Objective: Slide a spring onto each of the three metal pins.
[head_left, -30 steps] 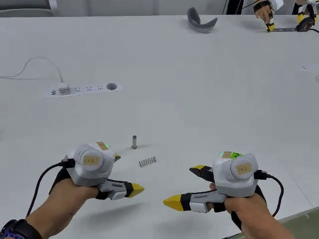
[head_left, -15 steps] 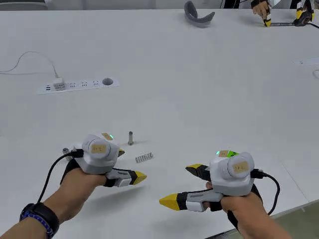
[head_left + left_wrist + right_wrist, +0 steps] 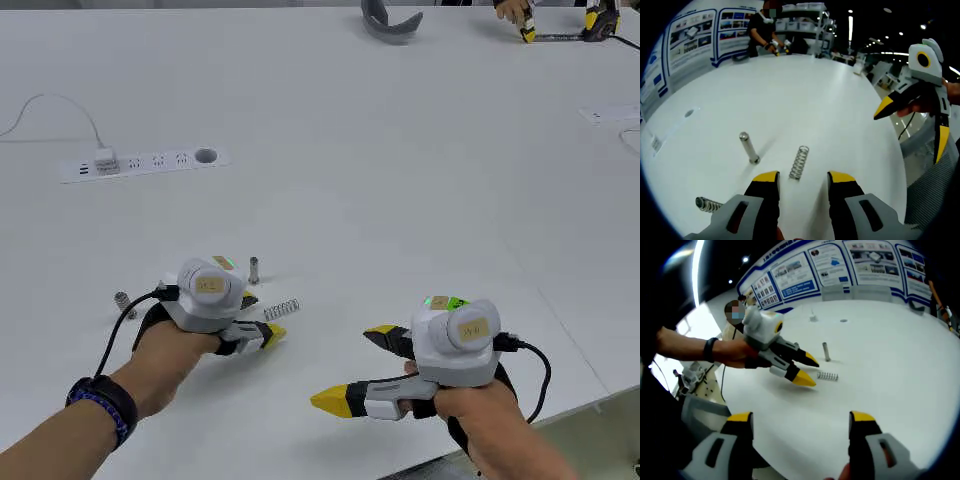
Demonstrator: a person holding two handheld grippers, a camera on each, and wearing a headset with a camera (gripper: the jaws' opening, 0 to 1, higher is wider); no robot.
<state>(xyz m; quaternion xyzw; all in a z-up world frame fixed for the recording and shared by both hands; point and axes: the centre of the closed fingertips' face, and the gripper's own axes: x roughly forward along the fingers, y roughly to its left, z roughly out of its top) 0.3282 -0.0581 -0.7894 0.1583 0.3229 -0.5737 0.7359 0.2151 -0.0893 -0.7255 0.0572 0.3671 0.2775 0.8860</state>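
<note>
Looks like the step of picking up the loose spring (image 3: 799,162). Finds it flat on the bench (image 3: 420,180), close to the front edge and left of the middle, just beside the upright pin (image 3: 747,147). Sees no spring on that pin yet. Farther toward the left edge, spots what looks like a pin with a spring on it (image 3: 707,204), lying on its side. So maybe one of three done, but too small to be sure.

Points the left gripper (image 3: 803,177) right at the loose spring. Partly open, with a gap a good bit wider than the spring. Holds nothing and touches nothing, with the yellow tips just short of the spring's near end.

Holds the right gripper (image 3: 800,417) wide open and empty, up off the bench by the front edge, well to the right of the spring.

Next, most likely: push the left gripper a little forward to get the spring between the tips, then squeeze. Calls for a soft squeeze, or else might squash the spring or flick it away. After that, needs lifting, turning end down and lowering over the top of the upright pin. Could knock that pin over with a bump, so go slow
</note>
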